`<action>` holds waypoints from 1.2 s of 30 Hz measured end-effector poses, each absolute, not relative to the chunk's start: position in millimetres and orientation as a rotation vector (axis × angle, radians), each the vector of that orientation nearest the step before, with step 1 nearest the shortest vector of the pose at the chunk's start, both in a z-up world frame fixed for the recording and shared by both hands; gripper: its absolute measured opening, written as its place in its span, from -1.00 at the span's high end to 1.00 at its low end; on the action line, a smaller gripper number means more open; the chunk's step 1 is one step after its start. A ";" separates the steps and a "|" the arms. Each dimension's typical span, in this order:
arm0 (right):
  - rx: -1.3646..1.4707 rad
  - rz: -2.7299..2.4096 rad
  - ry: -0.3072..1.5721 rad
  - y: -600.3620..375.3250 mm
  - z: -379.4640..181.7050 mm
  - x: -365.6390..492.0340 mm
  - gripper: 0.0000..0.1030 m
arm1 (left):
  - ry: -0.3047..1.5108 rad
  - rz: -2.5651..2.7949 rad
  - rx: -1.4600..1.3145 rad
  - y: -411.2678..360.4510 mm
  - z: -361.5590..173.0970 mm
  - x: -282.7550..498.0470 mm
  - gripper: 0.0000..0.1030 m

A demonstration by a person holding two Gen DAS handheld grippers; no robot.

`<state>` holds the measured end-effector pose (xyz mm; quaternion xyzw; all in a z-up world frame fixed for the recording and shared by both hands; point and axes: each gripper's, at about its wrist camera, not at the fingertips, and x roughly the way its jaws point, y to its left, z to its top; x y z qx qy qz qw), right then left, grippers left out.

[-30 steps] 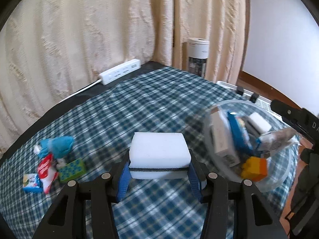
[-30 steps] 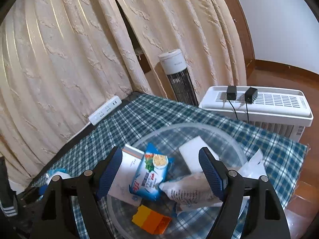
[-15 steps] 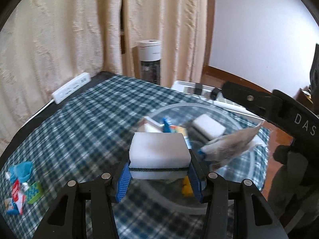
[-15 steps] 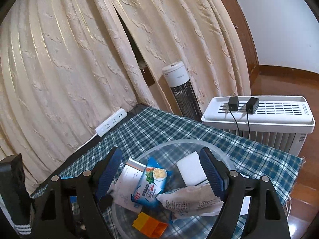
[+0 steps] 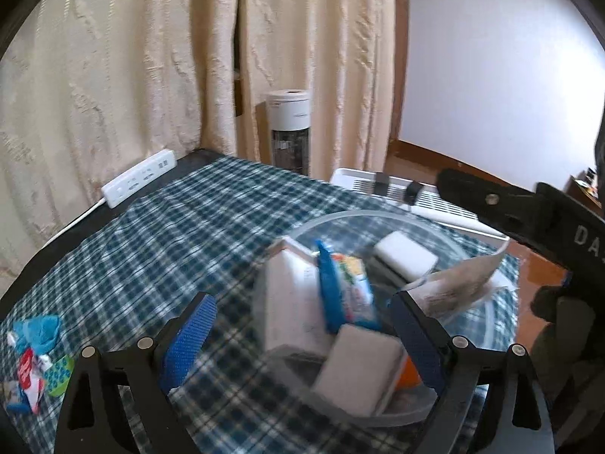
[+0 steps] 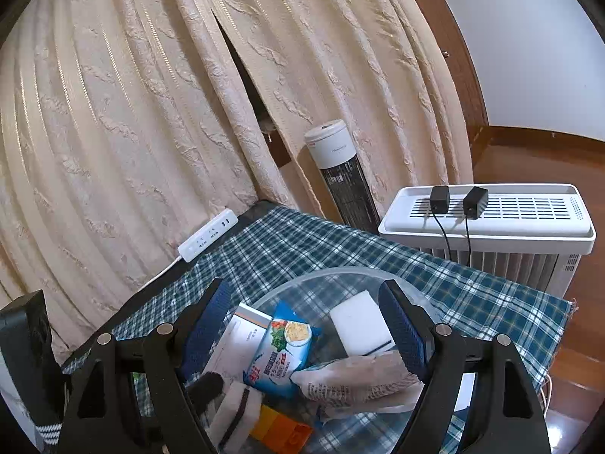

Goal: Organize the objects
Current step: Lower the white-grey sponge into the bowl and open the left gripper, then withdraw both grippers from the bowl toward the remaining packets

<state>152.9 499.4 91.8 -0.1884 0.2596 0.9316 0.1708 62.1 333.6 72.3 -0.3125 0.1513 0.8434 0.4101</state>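
A clear plastic bowl (image 5: 487, 317) (image 6: 340, 276) sits on the plaid tablecloth. My left gripper (image 5: 302, 336) is open above its near side. The white sponge with a dark stripe (image 5: 355, 370) (image 6: 234, 412) lies tilted inside the bowl, free of the fingers. The bowl also holds a white box (image 5: 287, 302) (image 6: 234, 340), a blue snack packet (image 5: 344, 291) (image 6: 283, 352), a second white sponge (image 5: 404, 257) (image 6: 359, 321), a crinkled white packet (image 5: 461, 283) (image 6: 359, 382) and an orange block (image 6: 280, 427). My right gripper (image 6: 302, 329) is open over the bowl, holding nothing.
Small blue, red and green items (image 5: 38, 355) lie at the cloth's left edge. A white power strip (image 5: 140, 181) (image 6: 208, 238) lies by the curtain. A tower fan (image 6: 340, 174) and a white heater (image 6: 491, 223) stand past the table's far edge.
My left gripper carried the white sponge right over the bowl, opened, and the sponge dropped into the bowl. The right gripper stayed open above the bowl.
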 end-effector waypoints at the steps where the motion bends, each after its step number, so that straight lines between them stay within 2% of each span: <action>1: -0.536 2.648 0.733 498.9 91.9 152.7 -0.59 | 0.377 2.133 -0.793 330.7 71.4 60.6 -0.86; 20: -0.547 2.712 0.643 462.9 98.4 145.5 -0.59 | 0.300 2.268 -0.887 277.1 68.6 33.0 -0.95; 36: -0.645 2.843 0.538 396.7 100.1 113.4 -0.59 | 0.240 2.452 -0.997 193.2 59.8 -5.9 -0.99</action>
